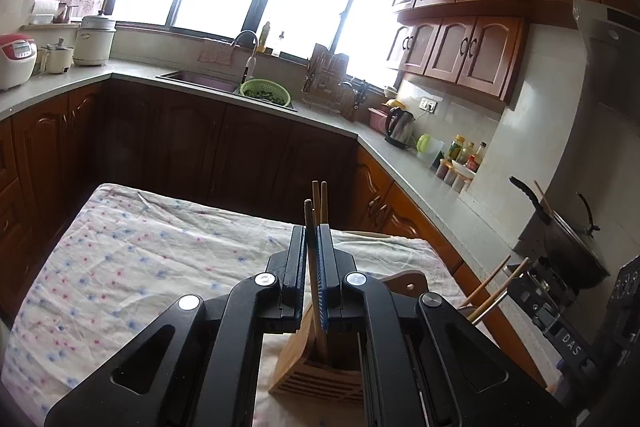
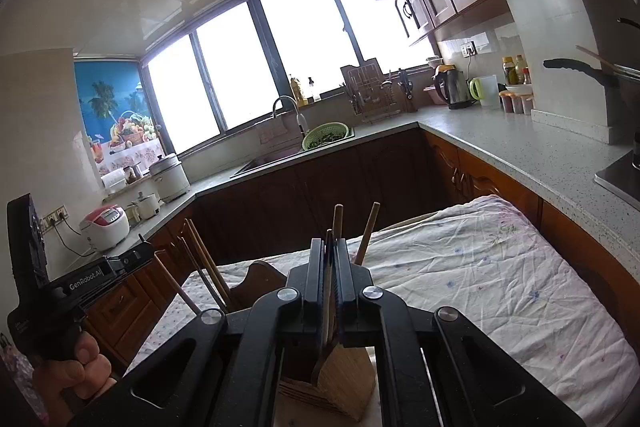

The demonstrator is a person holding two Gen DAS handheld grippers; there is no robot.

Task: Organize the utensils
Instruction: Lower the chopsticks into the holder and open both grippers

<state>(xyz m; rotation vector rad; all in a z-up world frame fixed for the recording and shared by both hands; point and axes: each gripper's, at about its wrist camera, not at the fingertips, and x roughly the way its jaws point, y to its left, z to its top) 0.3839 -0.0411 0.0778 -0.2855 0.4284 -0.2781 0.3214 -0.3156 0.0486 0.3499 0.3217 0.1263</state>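
My left gripper is shut on wooden chopsticks, held upright with their lower ends inside a slatted bamboo utensil holder on the cloth-covered table. My right gripper is shut on a dark-handled utensil whose wooden end goes down into another bamboo holder. Two wooden sticks rise behind the right gripper. In the right wrist view, the left gripper's body and hand show at the left, with several chopsticks standing in a wooden holder.
A floral cloth covers the table. Counters run around it with a sink, a green colander, a kettle, bottles, rice cookers and a pot on the stove. More chopsticks stand at the right.
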